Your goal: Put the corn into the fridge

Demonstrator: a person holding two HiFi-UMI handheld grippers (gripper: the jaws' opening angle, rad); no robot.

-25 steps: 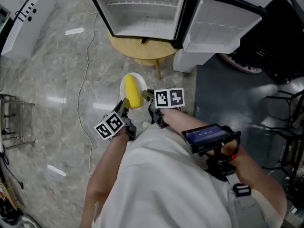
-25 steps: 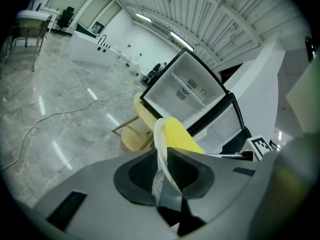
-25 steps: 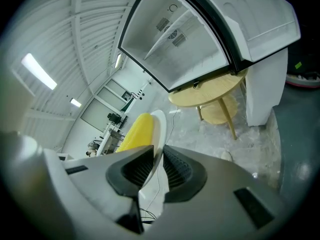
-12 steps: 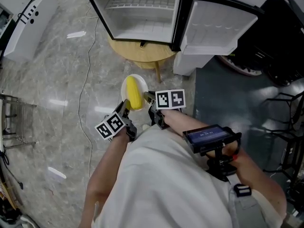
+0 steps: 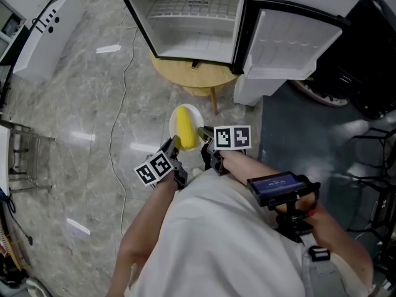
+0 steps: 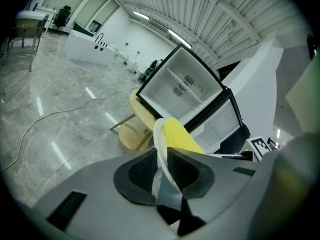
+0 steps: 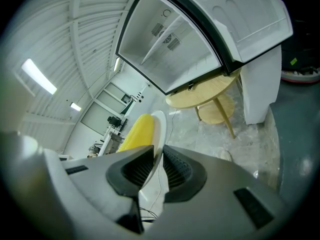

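The left claw point(image 5: 175, 145) and right claw point(image 5: 205, 133) each pinch an opposite rim of the plate point(image 5: 172, 124), so the corn point(image 5: 185, 129) lies between and just ahead of both, its long axis pointing at the open fridge point(image 5: 192, 23) farther ahead.

1. Grey marbled floor point(image 5: 74, 122): a thin cable point(image 5: 112, 138) trails across it; a round wooden table point(image 5: 198, 79) stands on it.
2. Table: open fridge point(image 5: 195, 23) sits directly on top.
3. The white plate point(image 5: 193, 111) bears the corn point(image 5: 185, 129).
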